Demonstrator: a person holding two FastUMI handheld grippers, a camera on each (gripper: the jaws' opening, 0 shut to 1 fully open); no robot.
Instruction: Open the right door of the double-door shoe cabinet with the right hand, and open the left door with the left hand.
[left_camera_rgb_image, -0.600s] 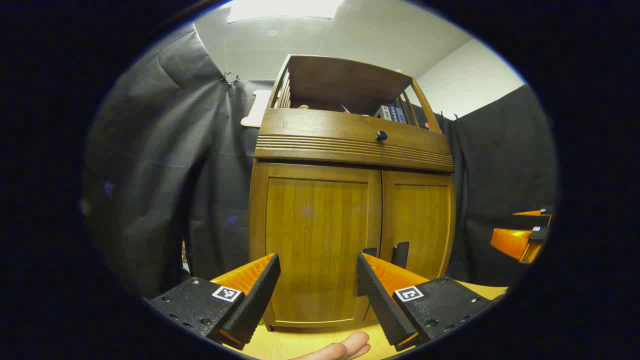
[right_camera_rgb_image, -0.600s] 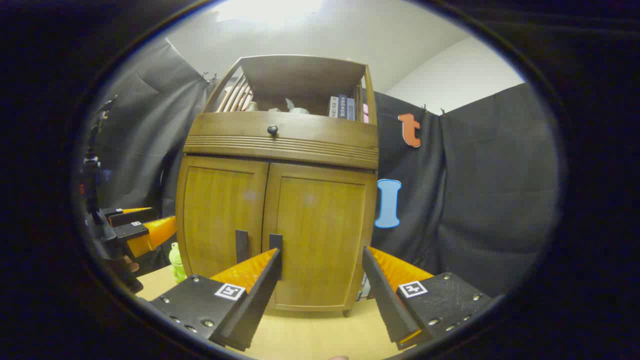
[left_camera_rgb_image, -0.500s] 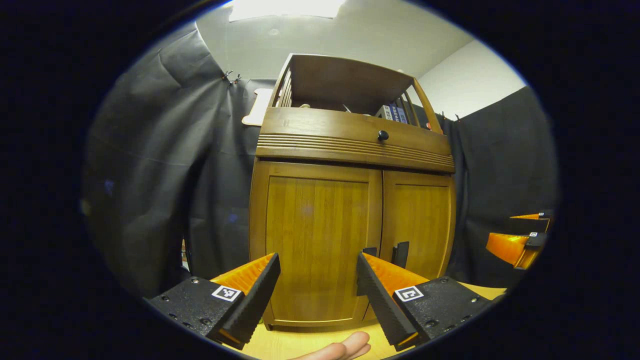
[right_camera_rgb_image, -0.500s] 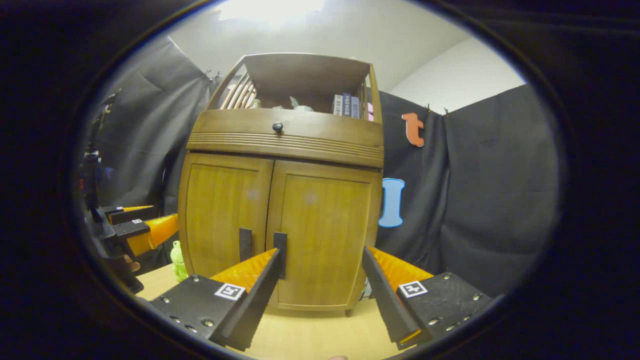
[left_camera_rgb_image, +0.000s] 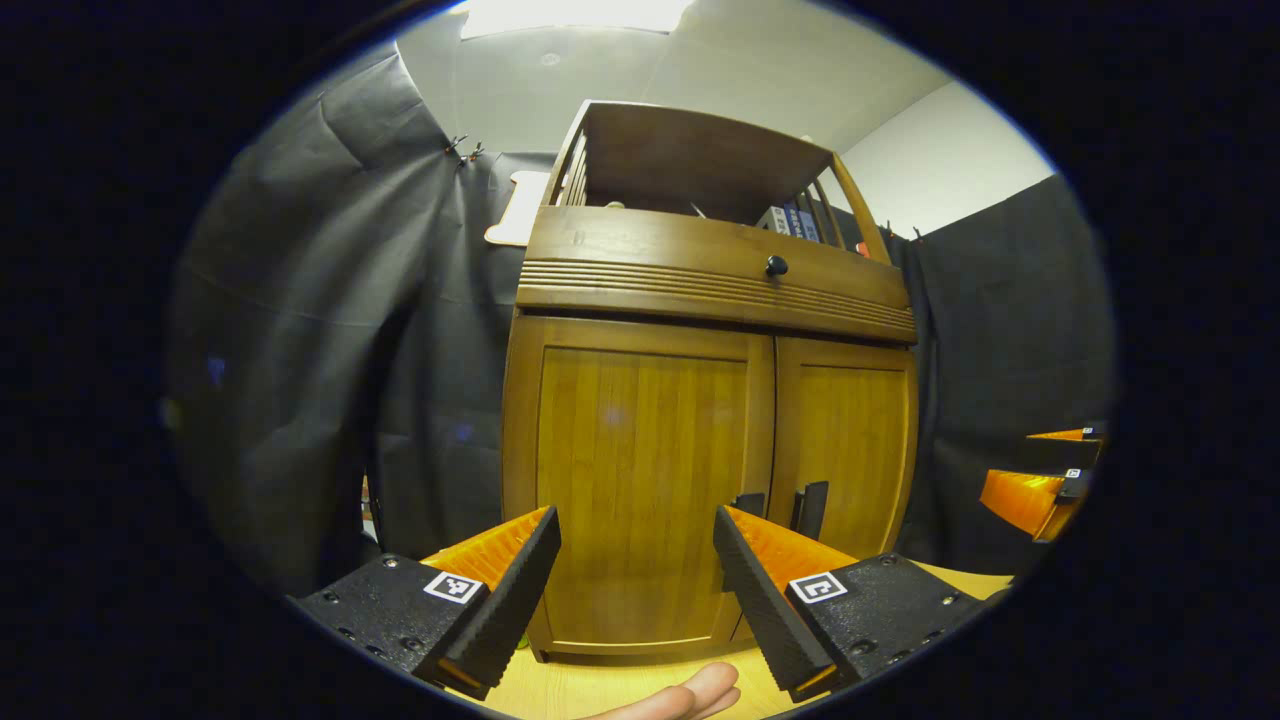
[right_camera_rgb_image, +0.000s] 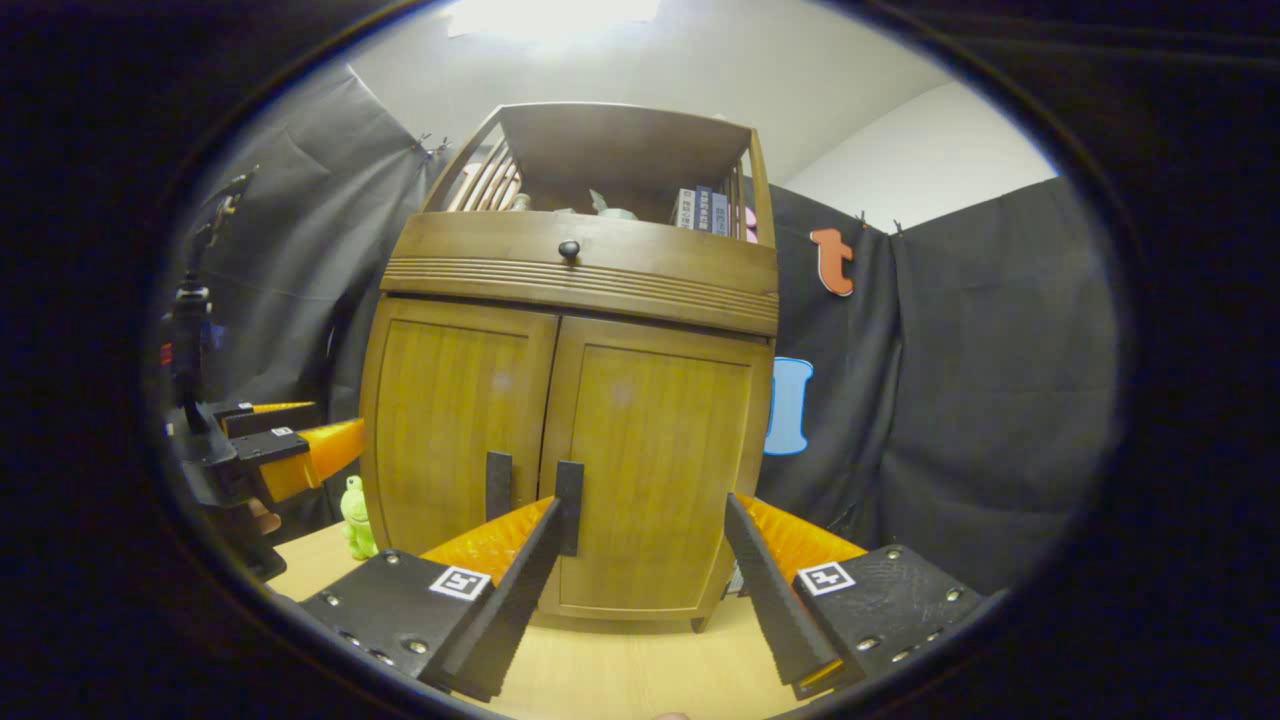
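In the left gripper view, the left gripper (left_camera_rgb_image: 636, 520) hangs before the shoe cabinet (left_camera_rgb_image: 700, 290) with its fingers spread wide and nothing between them. The left door (left_camera_rgb_image: 635, 480) stands shut, flush with the right door (left_camera_rgb_image: 845, 450). Two dark handles (left_camera_rgb_image: 808, 508) sit on either side of the centre seam; the left one is partly hidden behind the gripper's own finger. Open air separates the fingertips from the door face. A fingertip of the person's hand (left_camera_rgb_image: 690, 692) shows at the bottom edge, over the pale bench (left_camera_rgb_image: 600, 690). The right gripper (left_camera_rgb_image: 1040, 480) is cut off at the far right rim, so how far it is open cannot be told here.

In the right gripper view, the right gripper (right_camera_rgb_image: 640, 520) is likewise wide and empty, facing the closed right door (right_camera_rgb_image: 655, 470). Its handle (right_camera_rgb_image: 569, 505) stands just above the tip of one finger, apart from it as far as can be seen. The left door (right_camera_rgb_image: 450, 420) is shut as well. A small green frog figure (right_camera_rgb_image: 354, 515) stands on the bench (right_camera_rgb_image: 620, 670) beside the cabinet's left corner, near the left gripper (right_camera_rgb_image: 290, 455). Books (right_camera_rgb_image: 705, 208) line the open top shelf, their spines too small to make out.
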